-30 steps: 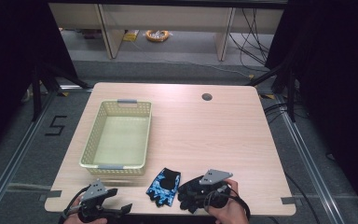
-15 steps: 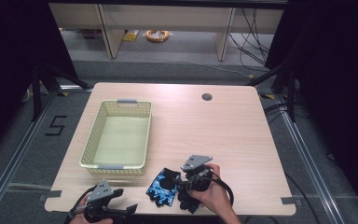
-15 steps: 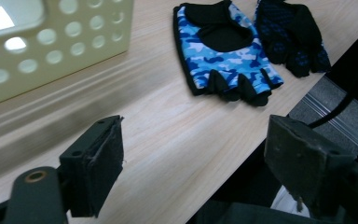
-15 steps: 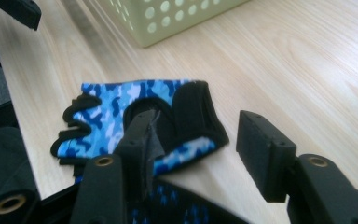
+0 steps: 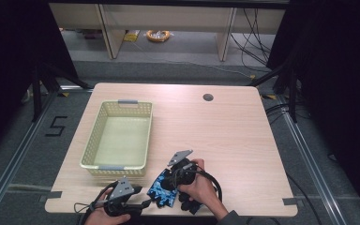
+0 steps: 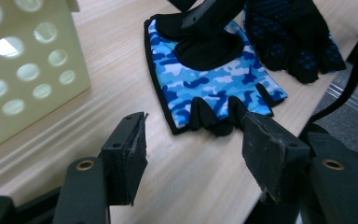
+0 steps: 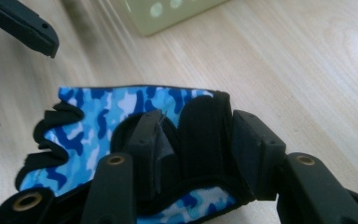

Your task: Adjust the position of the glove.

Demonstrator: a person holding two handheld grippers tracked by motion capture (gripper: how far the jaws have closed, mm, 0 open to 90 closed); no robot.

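Item: blue camouflage glove point(image 5: 161, 189), flat on desk point(image 5: 225, 126) front edge beside basket point(image 5: 119, 136). Right gripper point(image 7: 191, 140) — jaws closing astride wrist strap, not yet clamped; bite fully before lifting. Left gripper point(image 6: 193, 144) — jaws narrowing, empty, short of finger end.

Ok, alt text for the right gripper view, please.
The right gripper straddles the black wrist strap of a blue camouflage fingerless glove lying on a wooden table; its jaws have just been closing. A pale perforated basket stands behind.
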